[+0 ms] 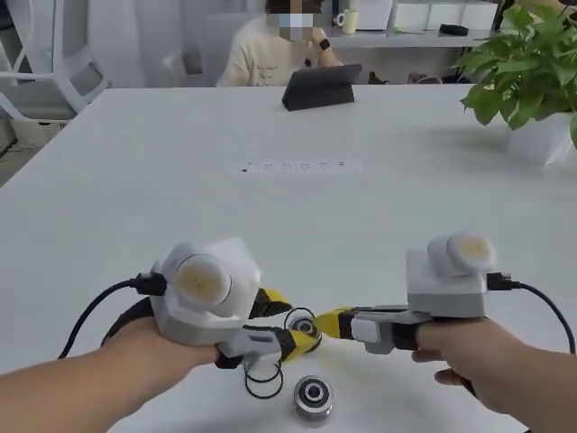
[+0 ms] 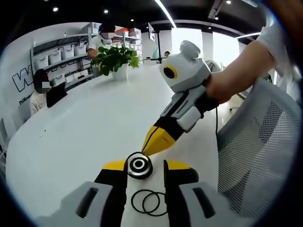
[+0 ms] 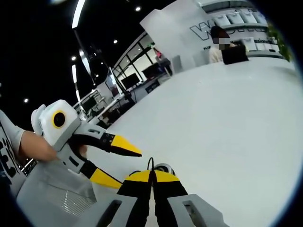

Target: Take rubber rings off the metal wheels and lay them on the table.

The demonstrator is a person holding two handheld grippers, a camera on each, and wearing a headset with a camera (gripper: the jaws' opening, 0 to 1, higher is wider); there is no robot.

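Peeling a ring (image 3: 150,163) off a braced wheel (image 2: 138,166)
Jaws apart, the left gripper (image 2: 146,165) brackets the wheel so the right gripper (image 3: 151,174), clamped on its ring, can strip it; loose rings (image 2: 151,202) lie near.

The head view looks forward and down from above the person's hands, along the white surface (image 1: 288,207) towards a seated person (image 1: 275,50) at its far end. The left tongs (image 1: 296,323) and right tongs (image 1: 326,323) sit low and close in that frame. The left gripper view sits low behind its own tongs, near the surface. It faces the right tongs, with the seated person far off at its left. The right gripper view, equally low, faces the left tongs. All three views share the small wheel (image 1: 304,327) at the tips.
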